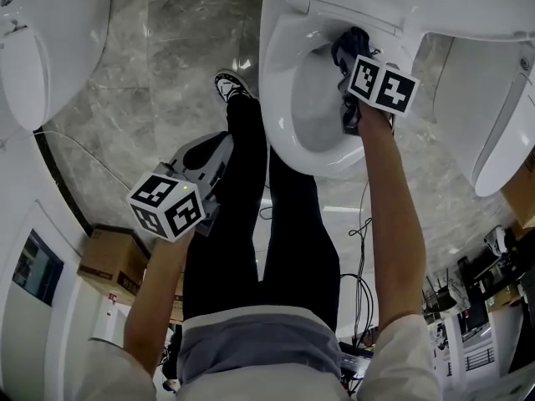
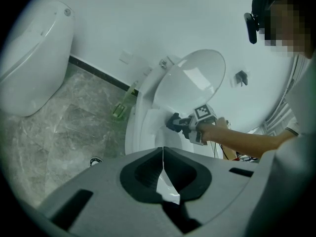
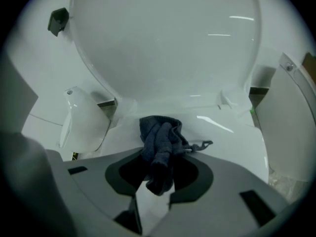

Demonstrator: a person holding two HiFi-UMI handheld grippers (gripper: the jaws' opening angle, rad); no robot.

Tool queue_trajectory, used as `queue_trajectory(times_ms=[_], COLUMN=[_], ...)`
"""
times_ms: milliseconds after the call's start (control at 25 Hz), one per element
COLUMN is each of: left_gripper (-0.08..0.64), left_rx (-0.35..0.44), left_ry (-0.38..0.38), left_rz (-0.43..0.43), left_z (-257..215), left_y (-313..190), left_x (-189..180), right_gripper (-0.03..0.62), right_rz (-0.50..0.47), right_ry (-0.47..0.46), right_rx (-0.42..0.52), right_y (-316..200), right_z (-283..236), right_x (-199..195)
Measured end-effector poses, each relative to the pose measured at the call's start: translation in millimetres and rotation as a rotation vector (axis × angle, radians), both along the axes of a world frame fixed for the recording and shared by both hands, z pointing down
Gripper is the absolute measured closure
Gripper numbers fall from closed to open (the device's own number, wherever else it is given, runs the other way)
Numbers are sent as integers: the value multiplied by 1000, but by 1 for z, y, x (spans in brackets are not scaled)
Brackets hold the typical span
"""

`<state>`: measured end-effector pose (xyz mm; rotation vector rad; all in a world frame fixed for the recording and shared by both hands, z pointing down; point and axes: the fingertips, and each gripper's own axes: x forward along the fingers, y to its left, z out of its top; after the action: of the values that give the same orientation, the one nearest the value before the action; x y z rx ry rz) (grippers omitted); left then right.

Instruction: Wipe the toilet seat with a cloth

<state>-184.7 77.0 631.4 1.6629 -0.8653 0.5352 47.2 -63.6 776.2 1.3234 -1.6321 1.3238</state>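
Two hand-held grippers show in the head view, one at the toilet and one off to its left. The right hand-held gripper (image 3: pixel 157 169) is clamped on a dark blue cloth (image 3: pixel 159 141). The cloth's bunched end sticks out past the jaws and lies against the back of the white seat (image 1: pixel 280 98), just below the raised lid (image 3: pixel 163 38) and between the two hinges. A loose thread trails from the cloth toward the right in the right gripper view.

The left hand-held gripper (image 2: pixel 163 154) has its jaws pressed together with nothing between them. It hangs left of the toilet over the grey marble floor (image 1: pixel 159 48), beside the person's dark trouser leg (image 1: pixel 251 224), and points toward the bowl. A second toilet (image 1: pixel 42 48) stands well apart at the left of the head view, and a cardboard box (image 1: pixel 113 261) sits near the wall.
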Motion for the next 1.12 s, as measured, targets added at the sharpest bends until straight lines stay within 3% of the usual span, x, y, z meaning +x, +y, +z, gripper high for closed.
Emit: queue_trajectory(times_ms=[240,480,1120], left_gripper=[546,548,546], left_rx=[41,74,256], left_ry=[-8,-17,71], left_rz=[-11,-33,18], left_z=[-18,-39,-166], left_y=[3,4,-18], left_x=[-4,-2,74], right_gripper=[477,477,479], right_rz=[-43,-79,-144], right_ry=[-101,-112,-200], right_rx=[70,110,232], right_y=[-2,11,61], right_z=[-34,-73,-231], right_x=[-25,-20,7])
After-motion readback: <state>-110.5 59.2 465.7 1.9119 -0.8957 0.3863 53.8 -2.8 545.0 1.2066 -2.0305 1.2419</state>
